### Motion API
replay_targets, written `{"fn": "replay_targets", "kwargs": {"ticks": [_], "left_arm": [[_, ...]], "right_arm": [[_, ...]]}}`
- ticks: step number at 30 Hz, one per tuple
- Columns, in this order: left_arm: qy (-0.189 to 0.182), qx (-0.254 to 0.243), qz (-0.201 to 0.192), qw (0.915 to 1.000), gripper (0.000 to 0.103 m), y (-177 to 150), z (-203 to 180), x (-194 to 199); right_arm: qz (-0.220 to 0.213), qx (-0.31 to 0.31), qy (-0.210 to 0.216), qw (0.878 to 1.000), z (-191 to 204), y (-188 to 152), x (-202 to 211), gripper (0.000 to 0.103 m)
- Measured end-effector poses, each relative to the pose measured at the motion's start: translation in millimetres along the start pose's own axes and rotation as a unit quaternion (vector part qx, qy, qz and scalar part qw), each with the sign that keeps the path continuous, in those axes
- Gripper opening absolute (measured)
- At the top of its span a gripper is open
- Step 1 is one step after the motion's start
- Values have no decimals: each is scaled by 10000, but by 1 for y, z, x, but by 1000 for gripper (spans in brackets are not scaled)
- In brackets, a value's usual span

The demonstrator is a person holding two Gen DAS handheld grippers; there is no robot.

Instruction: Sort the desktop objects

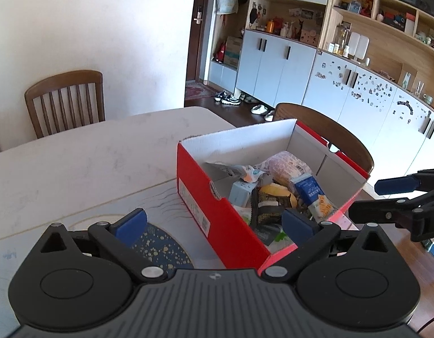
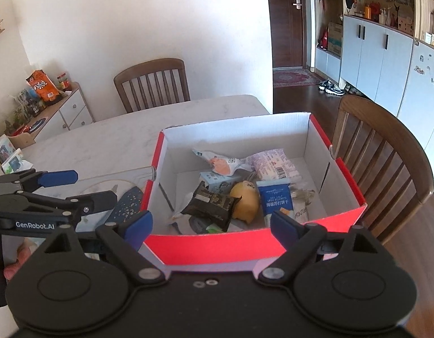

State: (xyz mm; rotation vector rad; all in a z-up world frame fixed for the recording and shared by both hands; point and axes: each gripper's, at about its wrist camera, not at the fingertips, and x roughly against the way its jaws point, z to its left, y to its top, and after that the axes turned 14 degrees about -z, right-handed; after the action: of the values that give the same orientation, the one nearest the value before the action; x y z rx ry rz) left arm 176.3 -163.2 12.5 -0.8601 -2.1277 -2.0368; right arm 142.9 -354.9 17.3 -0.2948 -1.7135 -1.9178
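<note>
1. My left tongs (image 1: pixel 214 225) stand spread wide and hold nothing. One blue pad hangs over the counter (image 1: pixel 76 163) outside the box, the other over the box's near corner, so the red wall passes between them untouched.

2. My right tongs (image 2: pixel 211 226) are also released and empty, the near red wall of the box (image 2: pixel 214 246) showing between and below the pads. I read both pairs as free because no wrapper or packet sits against any pad.

3. The task's things lie heaped inside the red box with its white lining: a blue cracker packet (image 2: pixel 274 200), a yellow bun-like item (image 2: pixel 246 202), a dark wrapped snack (image 2: pixel 209 204), a pale purple pack (image 2: pixel 274 166), a white pouch with an orange print (image 2: pixel 219 163) and a pale blue carton (image 2: pixel 217 181). They are piled loosely toward the middle and near side, as dropped things would settle.

4. The box sits at the counter's edge beside a wooden chair (image 2: pixel 385 152), within easy reach of both hands.

5. A dark blue speckled patch on a pale mat (image 2: pixel 128 201) lies just left of the box; I cannot tell what it is.

6. The counter I can see carries nothing else loose, so I judge the sorting close to finished.
</note>
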Motion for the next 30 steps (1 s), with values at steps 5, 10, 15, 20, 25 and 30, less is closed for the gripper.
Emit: {"fn": "replay_targets", "kwargs": {"ticks": [5,10,15,20,25,30], "left_arm": [[-6,-42,18,10000,103,-6,-1,7],[-40,-36,15,10000,103,-11,-1,11],[-85,-122,13,9999,103,-14,-4,13],[-116,-143,24,9998,103,-16,-6,12],[-109,-158,70,9998,103,-18,-6,12],[-133,-114,105,9998,103,-19,-3,12]], "right_arm": [[-7,-15,-10,10000,4,-3,4,91],[-27,-6,-19,10000,5,-4,7,91],[3,12,-28,10000,6,-6,9,91],[40,-4,-51,10000,5,-8,9,91],[57,-7,-79,10000,5,-8,9,91],[82,12,-121,9999,5,-7,7,91]]}}
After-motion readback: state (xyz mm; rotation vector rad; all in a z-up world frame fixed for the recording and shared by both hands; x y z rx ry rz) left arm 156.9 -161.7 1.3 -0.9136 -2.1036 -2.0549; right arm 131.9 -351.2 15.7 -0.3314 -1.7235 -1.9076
